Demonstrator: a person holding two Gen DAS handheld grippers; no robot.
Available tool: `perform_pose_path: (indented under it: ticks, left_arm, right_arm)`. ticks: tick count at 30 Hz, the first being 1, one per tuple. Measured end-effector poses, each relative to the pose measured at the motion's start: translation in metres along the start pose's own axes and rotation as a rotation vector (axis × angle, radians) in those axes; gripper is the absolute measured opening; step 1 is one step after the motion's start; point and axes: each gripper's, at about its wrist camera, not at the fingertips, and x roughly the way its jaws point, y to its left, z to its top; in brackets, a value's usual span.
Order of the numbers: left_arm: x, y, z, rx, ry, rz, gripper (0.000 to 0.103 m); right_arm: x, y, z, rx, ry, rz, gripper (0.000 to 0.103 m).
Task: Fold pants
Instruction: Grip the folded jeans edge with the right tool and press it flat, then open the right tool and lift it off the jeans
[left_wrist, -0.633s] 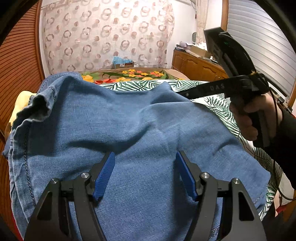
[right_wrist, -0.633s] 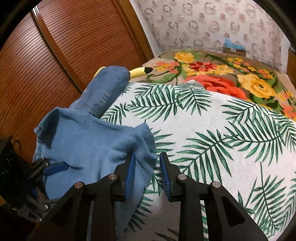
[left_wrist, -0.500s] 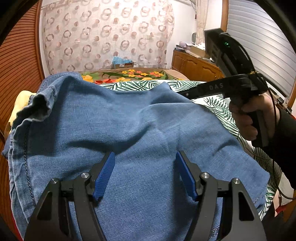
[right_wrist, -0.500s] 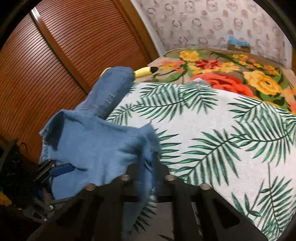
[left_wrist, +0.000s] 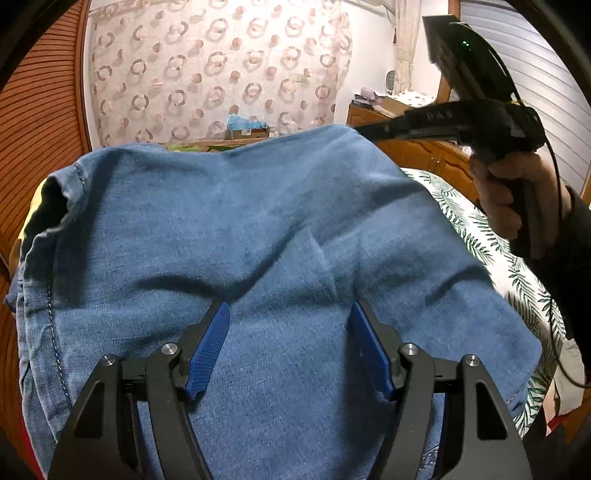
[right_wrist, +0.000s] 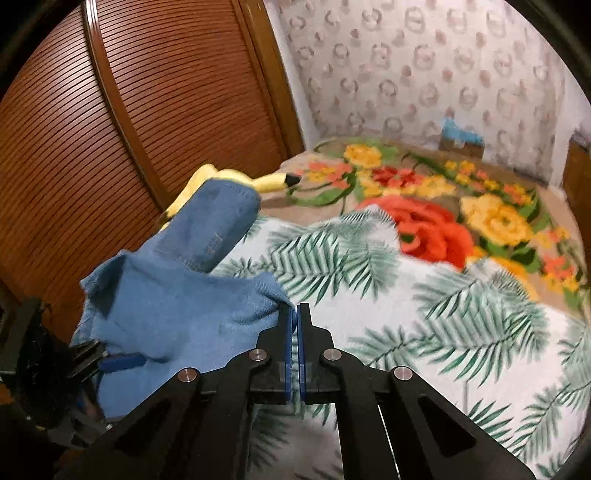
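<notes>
Main risk as I judge it: my right gripper (right_wrist: 294, 325) has only a thin pinch on the corner of the pants (left_wrist: 258, 240). The blue pads are pressed nearly together with denim caught at the tips, so a fast pull could slip the corner out and drop the fold. Second risk: my left gripper (left_wrist: 290, 347) holds nothing. Its jaws stand wide apart with the denim lying under and between them, so nothing anchors the near side and the whole garment could drag across the bed (right_wrist: 443, 314) instead of folding. The lifted fabric could also bunch at the seam on the left edge.

Pose: in the left view the right gripper (left_wrist: 373, 130) is raised at the far right corner of the pants, the hand (left_wrist: 506, 195) wrapped round its handle, tool reaching in level from the right. The left gripper sits low, pointing forward over the denim. From the right view, the left gripper (right_wrist: 122, 362) shows at the lower left under the cloth edge.

The pants lie on the palm-print sheet at the bed's left side, one end tented up, near the yellow toy (right_wrist: 236, 179).
</notes>
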Motion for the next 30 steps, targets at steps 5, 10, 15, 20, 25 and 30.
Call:
perform_pose_path:
  ticks: [5, 10, 15, 20, 25, 30]
  left_arm:
    - [0.001, -0.001, -0.001, 0.000, 0.000, -0.006, 0.069]
    - [-0.001, 0.002, 0.002, -0.044, 0.015, 0.012, 0.069]
    - [-0.010, 0.009, 0.021, 0.012, 0.009, 0.113, 0.069]
    - [-0.011, 0.050, 0.045, -0.027, 0.024, 0.240, 0.069]
    - [-0.007, 0.076, 0.043, -0.077, 0.052, 0.238, 0.063]
    - [-0.021, 0.082, 0.037, -0.102, 0.007, 0.270, 0.063]
  right_arm:
    - [-0.017, -0.030, 0.016, 0.082, -0.090, -0.096, 0.000]
    - [-0.014, -0.019, 0.000, 0.035, -0.032, -0.081, 0.000]
    - [-0.015, 0.001, -0.025, 0.001, 0.035, -0.074, 0.004]
    - [-0.022, 0.014, -0.049, -0.009, 0.075, -0.041, 0.019]
    - [-0.034, 0.018, -0.081, 0.023, 0.113, -0.022, 0.047]
    - [-0.037, 0.024, -0.099, 0.078, 0.147, 0.019, 0.058]
